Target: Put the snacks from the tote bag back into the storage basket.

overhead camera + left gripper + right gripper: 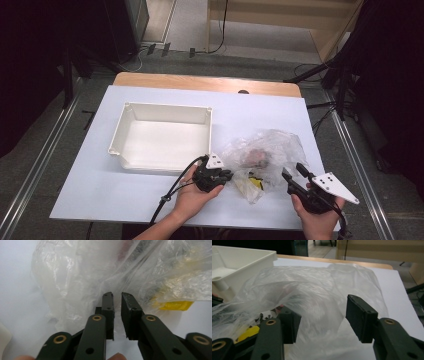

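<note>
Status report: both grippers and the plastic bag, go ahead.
Left gripper jaws slightly apart at the plastic bag. Right gripper jaws open, bag between. White tray clear of both.

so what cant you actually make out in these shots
- What is in the plastic bag: high view, crumpled film blurs a dark lump and a yellow piece.
- Whether the left gripper pinches film: left gripper view, a narrow gap shows, contact unclear.
- Yellow piece: right gripper view, cut by the jaw.

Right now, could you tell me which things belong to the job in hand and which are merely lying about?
In the job: clear plastic bag, left gripper, right gripper.
Lying about: white tray, beside the bag.
</note>
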Action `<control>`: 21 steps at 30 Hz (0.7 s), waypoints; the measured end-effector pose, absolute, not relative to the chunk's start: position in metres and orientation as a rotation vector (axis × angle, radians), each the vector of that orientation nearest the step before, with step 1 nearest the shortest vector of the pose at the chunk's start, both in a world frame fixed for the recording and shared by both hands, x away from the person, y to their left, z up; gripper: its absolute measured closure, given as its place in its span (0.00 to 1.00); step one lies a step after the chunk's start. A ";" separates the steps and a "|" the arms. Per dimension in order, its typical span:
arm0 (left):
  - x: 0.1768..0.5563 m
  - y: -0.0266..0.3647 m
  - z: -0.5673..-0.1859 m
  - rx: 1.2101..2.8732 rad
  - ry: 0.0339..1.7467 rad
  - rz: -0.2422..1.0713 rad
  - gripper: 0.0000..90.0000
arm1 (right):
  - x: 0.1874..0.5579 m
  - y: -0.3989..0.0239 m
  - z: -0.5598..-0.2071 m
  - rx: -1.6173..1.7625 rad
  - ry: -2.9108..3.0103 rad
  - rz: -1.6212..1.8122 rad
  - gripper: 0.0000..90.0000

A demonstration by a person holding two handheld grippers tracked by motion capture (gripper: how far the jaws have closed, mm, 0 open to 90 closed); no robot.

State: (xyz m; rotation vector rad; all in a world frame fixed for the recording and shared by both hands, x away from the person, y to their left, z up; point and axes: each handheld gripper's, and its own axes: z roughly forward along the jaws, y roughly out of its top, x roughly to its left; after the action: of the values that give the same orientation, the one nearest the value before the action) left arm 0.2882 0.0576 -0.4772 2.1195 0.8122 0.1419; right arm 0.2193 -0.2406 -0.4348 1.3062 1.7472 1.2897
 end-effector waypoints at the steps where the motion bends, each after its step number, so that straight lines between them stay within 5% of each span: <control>1: 0.288 0.059 -0.476 2.107 0.801 0.133 0.83 | 0.222 -0.238 -0.432 1.293 1.751 1.298 0.48; 5: 0.283 0.066 -0.468 2.041 0.768 0.111 0.71 | 0.236 -0.232 -0.421 1.265 1.825 1.309 0.40; 10: 0.277 0.072 -0.446 1.954 0.769 0.162 0.60 | 0.250 -0.231 -0.421 1.276 1.805 1.288 0.90; 12: 0.276 0.073 -0.438 1.933 0.763 0.180 0.60 | 0.262 -0.231 -0.418 1.273 1.828 1.334 0.99; 21: 0.271 0.072 -0.407 1.837 0.755 0.264 0.48 | 0.316 -0.211 -0.399 1.254 1.895 1.388 1.00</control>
State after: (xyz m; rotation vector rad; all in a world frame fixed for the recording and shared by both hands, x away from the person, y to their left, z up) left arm 0.2707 0.0721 -0.4070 1.8367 0.7550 0.2643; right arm 0.3164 -0.2113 -0.3995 1.2539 1.8954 1.3885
